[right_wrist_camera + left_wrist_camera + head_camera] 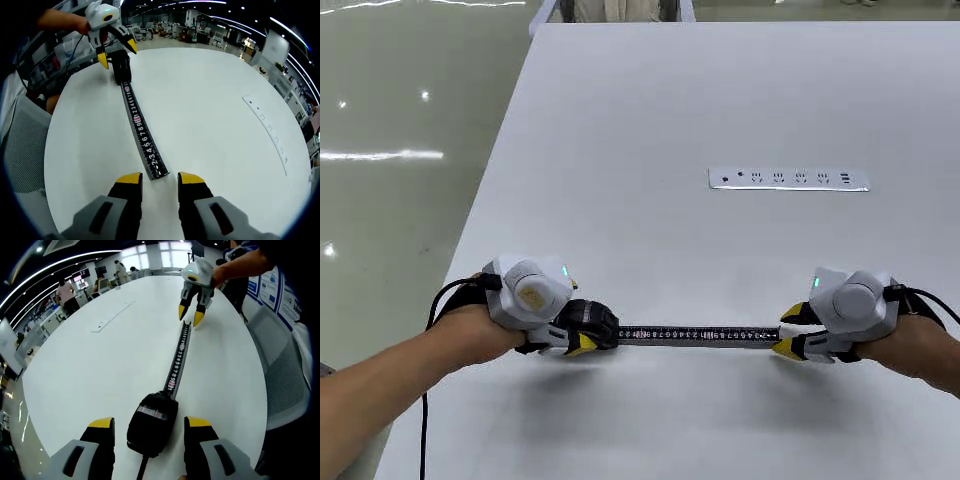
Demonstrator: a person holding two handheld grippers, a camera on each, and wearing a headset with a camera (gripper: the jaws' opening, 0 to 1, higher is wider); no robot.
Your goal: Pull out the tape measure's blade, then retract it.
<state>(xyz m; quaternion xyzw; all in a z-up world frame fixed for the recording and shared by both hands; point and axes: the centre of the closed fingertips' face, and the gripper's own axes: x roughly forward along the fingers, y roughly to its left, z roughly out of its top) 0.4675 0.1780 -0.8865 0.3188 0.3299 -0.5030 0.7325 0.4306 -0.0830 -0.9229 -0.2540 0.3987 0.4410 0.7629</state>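
A black tape measure case (597, 323) lies on the white table (660, 110), its dark numbered blade (700, 335) drawn out to the right. My left gripper (578, 318) stands open around the case (152, 422), a narrow gap on each side. In the right gripper view my right gripper (160, 178) is open too, and the blade's end hook (160, 173) lies flat just ahead of its yellow fingertips (130, 178), ungripped. The blade (179, 360) runs straight toward the right gripper (190, 316).
A white power strip (788, 179) lies flat further back on the table, right of centre. The table's left edge (470, 220) drops to a glossy floor. A grey mesh chair (287, 375) stands by the near edge. People stand at the far end of the room.
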